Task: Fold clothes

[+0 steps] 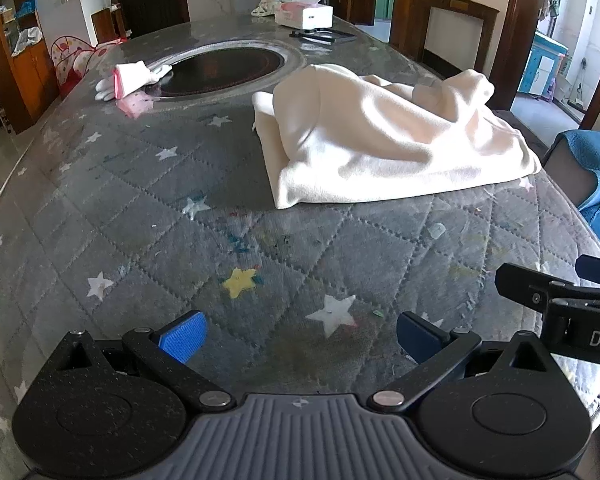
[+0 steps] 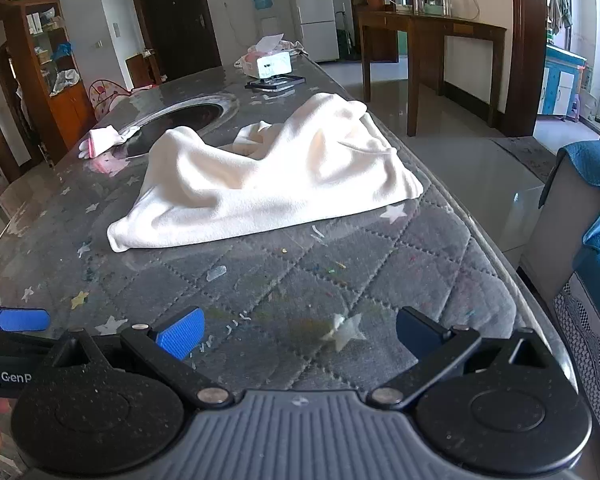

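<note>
A cream-white, soft fabric garment (image 1: 384, 140) lies crumpled in a loose, humped heap on the long counter (image 1: 180, 216), which is covered by a grey quilted cloth printed with white and yellow stars under a clear glossy sheet. The garment sits toward the counter's right edge, its near hem flat on the surface and its middle bunched up in 2 raised folds.

The left claw (image 1: 300, 336) hovers low over the near end of the counter with its 2 blue-padded fingers (image 1: 184, 336) spread wide, gripping nothing, well short of the garment. The right claw (image 2: 300, 336) is just beside it at the same near end, likewise spread wide and empty, the garment ahead of it and apart. Each wrist view catches the other claw's black frame at its side edge.

Farther along the counter a round dark glass hob (image 1: 224, 70) with a metal rim is set into the top, just beyond the garment. At its left rim lie white gloves (image 1: 132, 78) with a pink band. At the far end stand a white tissue box (image 1: 304, 14) and a flat black-framed tray (image 1: 324, 35). A blue cloth (image 2: 596, 184) is draped over a chair to the right of the counter.
</note>
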Demonstrator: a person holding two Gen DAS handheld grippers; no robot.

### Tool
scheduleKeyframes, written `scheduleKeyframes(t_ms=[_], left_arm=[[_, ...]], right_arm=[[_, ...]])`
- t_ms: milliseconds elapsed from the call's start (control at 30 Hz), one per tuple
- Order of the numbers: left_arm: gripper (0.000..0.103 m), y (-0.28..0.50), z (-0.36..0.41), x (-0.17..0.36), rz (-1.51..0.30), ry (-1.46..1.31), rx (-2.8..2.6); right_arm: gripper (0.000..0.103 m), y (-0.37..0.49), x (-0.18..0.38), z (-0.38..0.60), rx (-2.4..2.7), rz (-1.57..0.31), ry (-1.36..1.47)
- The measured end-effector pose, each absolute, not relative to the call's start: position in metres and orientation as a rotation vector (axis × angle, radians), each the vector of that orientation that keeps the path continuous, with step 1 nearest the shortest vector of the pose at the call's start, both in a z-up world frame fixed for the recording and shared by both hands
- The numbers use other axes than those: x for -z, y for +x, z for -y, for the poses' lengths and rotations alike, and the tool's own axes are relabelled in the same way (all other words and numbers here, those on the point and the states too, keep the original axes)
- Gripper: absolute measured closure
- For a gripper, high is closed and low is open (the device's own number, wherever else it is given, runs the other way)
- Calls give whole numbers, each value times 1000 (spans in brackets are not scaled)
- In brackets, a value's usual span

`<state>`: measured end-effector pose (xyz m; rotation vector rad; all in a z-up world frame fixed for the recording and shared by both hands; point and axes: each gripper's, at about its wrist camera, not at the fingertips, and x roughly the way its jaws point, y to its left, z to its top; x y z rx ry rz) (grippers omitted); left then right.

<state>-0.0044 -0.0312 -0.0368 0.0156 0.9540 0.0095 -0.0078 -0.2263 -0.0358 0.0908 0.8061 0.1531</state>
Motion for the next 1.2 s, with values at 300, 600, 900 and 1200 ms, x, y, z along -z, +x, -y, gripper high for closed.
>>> scheduleKeyframes(t_ms=[300,600,900,1200], left_arm=[[0,-1,29,38,-963,7,-13],[0,6,29,39,-972,17,-20],[0,20,27,40,-982,15,-29],[0,34,25,40,-987,7,-31]], right_arm=[[0,-4,38,226,-155,-812,89],[0,4,40,224,-160,-818,83],[0,19,42,221,-173,-824,71],[0,34,44,220,-181,-833,65]])
